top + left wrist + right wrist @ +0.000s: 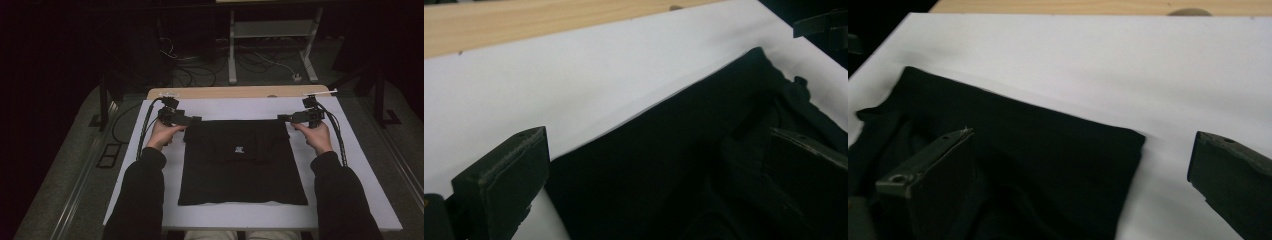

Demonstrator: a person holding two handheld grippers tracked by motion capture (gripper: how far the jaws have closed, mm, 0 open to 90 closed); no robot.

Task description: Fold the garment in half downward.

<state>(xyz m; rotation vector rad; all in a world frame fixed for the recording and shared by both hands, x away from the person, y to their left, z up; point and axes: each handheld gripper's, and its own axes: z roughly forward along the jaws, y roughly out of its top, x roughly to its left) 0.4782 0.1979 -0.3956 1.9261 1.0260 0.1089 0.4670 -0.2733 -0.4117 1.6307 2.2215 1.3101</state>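
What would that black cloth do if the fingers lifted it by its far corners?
The black cloth would probably droop and hang limp: it lies flat in folded layers on the white board. It looks thin, so likely light. Pushed, it would likely bunch up rather than slide whole.

No readable text anywhere. Only marking is a small white patch or label (239, 149) near the middle of the black folded garment (242, 175) in the high view, too small and blurred to make out any letters. No print shows on the white sheet (250, 212) under the garment.
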